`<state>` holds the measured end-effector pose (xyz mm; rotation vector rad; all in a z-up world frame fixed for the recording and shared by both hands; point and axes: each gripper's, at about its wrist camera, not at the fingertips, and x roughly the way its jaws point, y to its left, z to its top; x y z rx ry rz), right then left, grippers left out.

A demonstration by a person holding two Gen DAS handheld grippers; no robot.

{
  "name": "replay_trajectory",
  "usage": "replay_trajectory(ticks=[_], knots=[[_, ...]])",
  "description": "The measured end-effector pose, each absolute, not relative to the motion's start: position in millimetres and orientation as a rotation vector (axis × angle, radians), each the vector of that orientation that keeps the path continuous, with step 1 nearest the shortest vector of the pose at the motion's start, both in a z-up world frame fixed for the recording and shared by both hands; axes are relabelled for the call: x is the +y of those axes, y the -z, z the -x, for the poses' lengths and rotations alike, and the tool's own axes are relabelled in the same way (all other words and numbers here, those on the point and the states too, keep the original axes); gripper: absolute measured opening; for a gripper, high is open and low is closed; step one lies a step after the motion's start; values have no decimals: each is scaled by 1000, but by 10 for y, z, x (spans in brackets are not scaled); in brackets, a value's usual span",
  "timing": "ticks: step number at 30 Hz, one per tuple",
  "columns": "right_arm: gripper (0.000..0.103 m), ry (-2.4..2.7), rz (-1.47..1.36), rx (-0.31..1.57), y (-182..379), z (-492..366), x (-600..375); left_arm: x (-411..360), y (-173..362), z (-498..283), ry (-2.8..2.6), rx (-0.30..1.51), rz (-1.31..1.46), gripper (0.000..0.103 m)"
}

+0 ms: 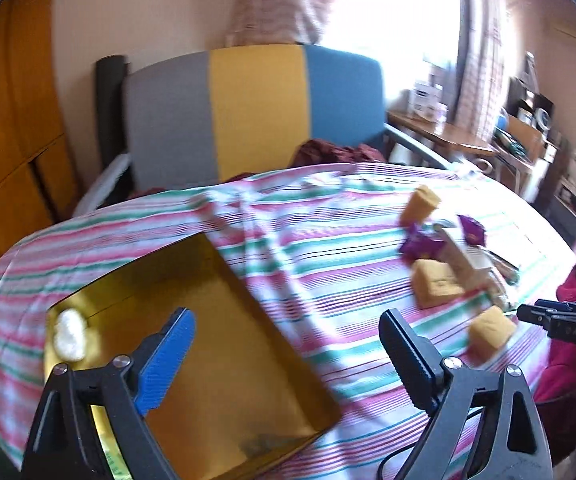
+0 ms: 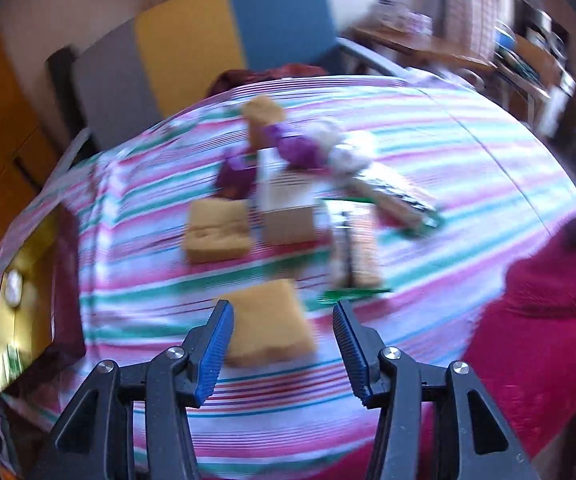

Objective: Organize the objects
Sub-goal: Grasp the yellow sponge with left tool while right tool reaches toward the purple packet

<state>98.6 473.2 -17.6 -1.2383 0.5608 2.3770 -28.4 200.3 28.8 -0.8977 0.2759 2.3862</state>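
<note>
The inside of the gold box [image 1: 216, 344], with a white lump [image 1: 70, 334] in its far corner, is shown fully only from the left wrist, where the left gripper [image 1: 288, 354] is spread wide, empty. From the right, the right gripper [image 2: 284, 350] is parted around nothing, just short of a blurred yellow sponge [image 2: 270, 326] on the striped cloth [image 2: 468, 184].
</note>
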Motion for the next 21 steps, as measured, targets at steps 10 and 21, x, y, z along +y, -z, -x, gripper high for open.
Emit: replay_trajectory(ticks=[10, 21], knots=[[61, -2336, 1138, 686, 176, -1197, 5114, 3070, 21, 317, -2204, 364, 1008, 99], [62, -2434, 1089, 821, 184, -1237, 5172, 3983, 467, 339, -2075, 475, 1073, 99]])
